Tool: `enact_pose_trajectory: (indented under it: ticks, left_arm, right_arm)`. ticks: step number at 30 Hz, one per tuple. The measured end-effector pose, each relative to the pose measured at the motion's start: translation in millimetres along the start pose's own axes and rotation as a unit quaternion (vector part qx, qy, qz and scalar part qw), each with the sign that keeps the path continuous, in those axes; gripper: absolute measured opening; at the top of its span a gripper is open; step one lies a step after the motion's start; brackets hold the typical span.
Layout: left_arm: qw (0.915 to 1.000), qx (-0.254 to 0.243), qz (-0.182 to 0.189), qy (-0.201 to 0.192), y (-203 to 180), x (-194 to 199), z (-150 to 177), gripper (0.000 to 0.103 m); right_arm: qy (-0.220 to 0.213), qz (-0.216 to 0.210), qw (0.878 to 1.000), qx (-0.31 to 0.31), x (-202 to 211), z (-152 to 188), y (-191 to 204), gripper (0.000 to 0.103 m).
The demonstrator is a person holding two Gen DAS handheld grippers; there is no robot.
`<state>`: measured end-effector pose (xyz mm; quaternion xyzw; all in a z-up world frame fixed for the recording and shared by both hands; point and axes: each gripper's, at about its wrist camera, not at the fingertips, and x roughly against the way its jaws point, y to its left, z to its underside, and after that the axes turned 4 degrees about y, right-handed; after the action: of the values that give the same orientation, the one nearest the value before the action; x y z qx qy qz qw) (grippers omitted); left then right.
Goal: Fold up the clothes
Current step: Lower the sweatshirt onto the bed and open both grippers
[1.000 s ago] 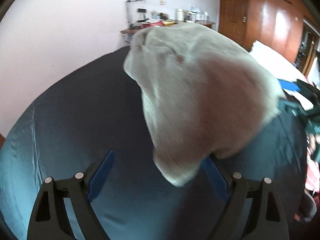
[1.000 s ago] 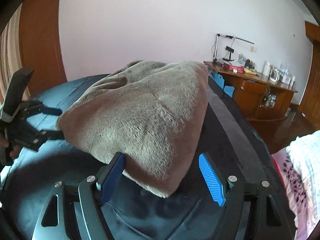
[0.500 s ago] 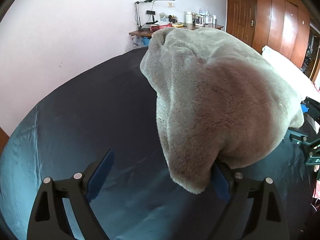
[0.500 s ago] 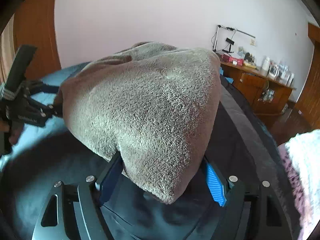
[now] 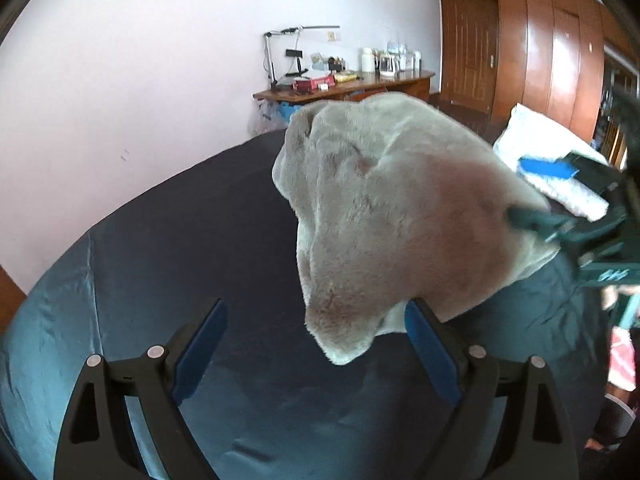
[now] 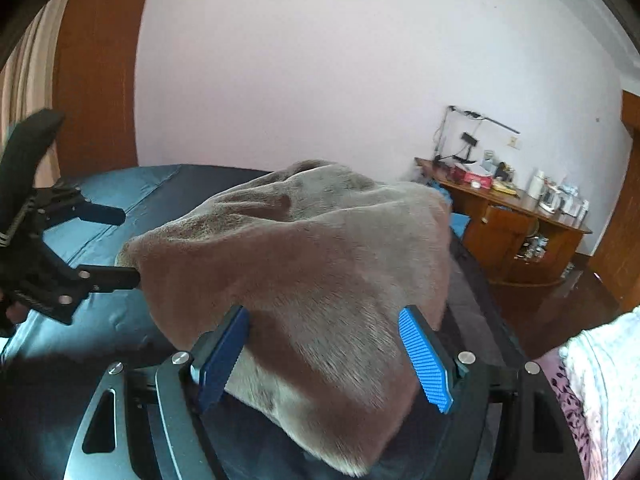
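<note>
Item: fleece garment (image 5: 400, 216), grey-brown, held up over the dark bed (image 5: 180, 240), bunched between both tools. Left hand-held gripper (image 5: 316, 348): jaws spread wide, a corner of fleece draped over its right finger. Right hand-held gripper (image 6: 324, 356): jaws spread, fleece lying between the blue pads (image 6: 424, 360).

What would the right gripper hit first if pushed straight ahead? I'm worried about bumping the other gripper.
The right gripper would meet the fuzzy grey garment first, already between its open fingers; the left gripper sits off left.
</note>
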<state>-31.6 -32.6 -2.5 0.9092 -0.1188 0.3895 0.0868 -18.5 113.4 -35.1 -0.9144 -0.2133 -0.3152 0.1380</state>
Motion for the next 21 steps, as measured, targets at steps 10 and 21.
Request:
enact_pose_trajectory:
  ticks: [10, 21]
  left_arm:
    - [0.9987, -0.001, 0.040, -0.031, -23, -9, -18, 0.093]
    - [0.9959, 0.035, 0.081, 0.019, -7, -44, -23, 0.093]
  right_arm:
    - [0.032, -0.031, 0.999, -0.031, -33, -1, -5, 0.090]
    - [0.019, -0.034, 0.999, -0.023, -35, 8, 0, 0.099]
